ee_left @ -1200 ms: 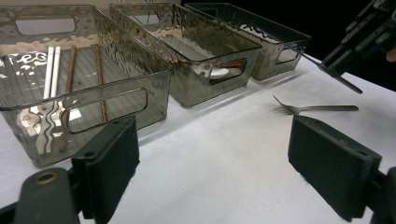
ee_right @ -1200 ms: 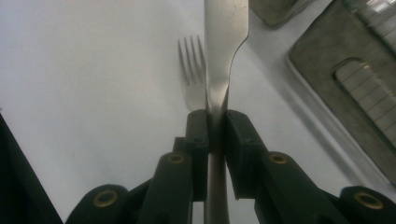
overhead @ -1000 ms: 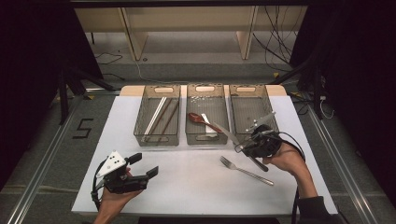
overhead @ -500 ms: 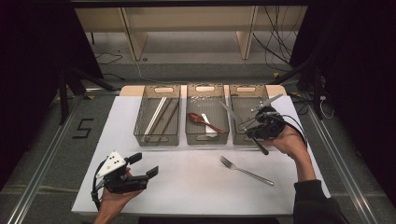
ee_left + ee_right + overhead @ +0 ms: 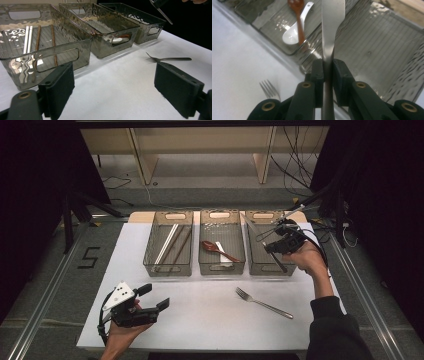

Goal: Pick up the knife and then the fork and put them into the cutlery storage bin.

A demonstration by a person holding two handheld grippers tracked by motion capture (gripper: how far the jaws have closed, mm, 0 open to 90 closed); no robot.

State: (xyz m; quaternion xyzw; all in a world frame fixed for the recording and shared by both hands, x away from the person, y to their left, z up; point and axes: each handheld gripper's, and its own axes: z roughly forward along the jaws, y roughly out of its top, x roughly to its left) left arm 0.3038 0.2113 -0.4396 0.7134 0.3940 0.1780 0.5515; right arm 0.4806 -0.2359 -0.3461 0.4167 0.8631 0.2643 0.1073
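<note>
Right gripper (image 5: 327, 72) clamps a knife (image 5: 332, 27) over the seemingly empty right bin (image 5: 267, 265).

A single large digit, "5" (image 5: 89, 257), is marked in dark strokes on the grey floor to the left of the white table (image 5: 210, 310), seen in the high view. No other writing, label or brand can be read on the three clear bins, on the cutlery or on the grippers in any view
</note>
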